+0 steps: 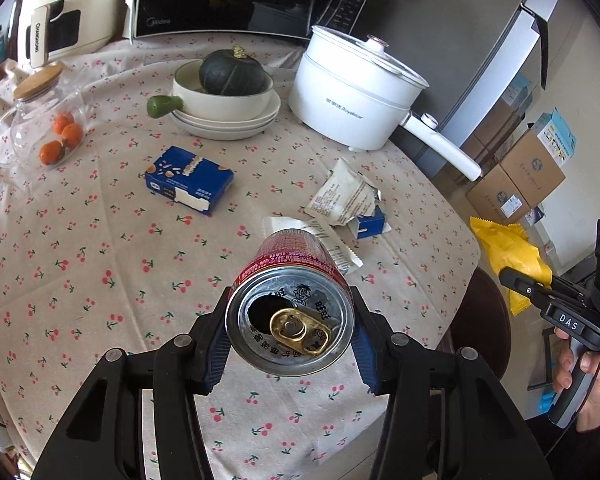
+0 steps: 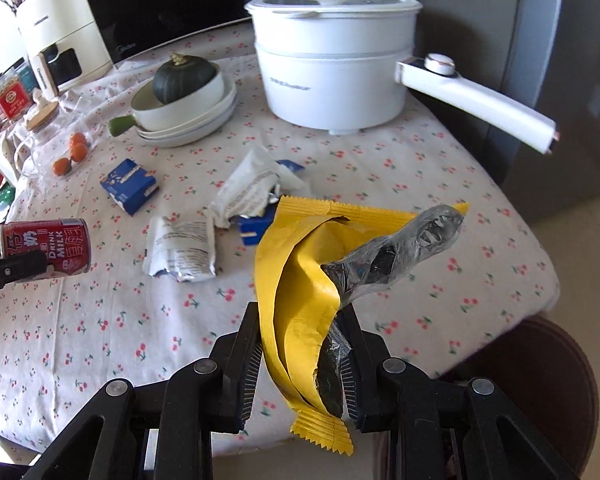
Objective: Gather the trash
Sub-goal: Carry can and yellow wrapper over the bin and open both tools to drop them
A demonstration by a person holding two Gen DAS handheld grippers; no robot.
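Both pieces of trash are lifted clear of the cherry-print tablecloth point(image 1: 100, 272), apparently for carrying off together. The left gripper point(image 1: 290, 340) is clenched across the red opened drink can point(image 1: 290, 312), pads on either flank, top facing the camera. The right gripper point(image 2: 300, 364) pinches the torn yellow foil-lined snack wrapper point(image 2: 300, 280), nearly closed. More trash waits at twelve o'clock from it: crumpled white wrappers point(image 2: 184, 248) and a small blue carton point(image 2: 130, 186).

Left hand-held gripper point(image 1: 290, 344): black linkage, silver rivets, blue pads.
Right hand-held gripper point(image 2: 300, 364): black, ribbed pads, "DAS" lettering.
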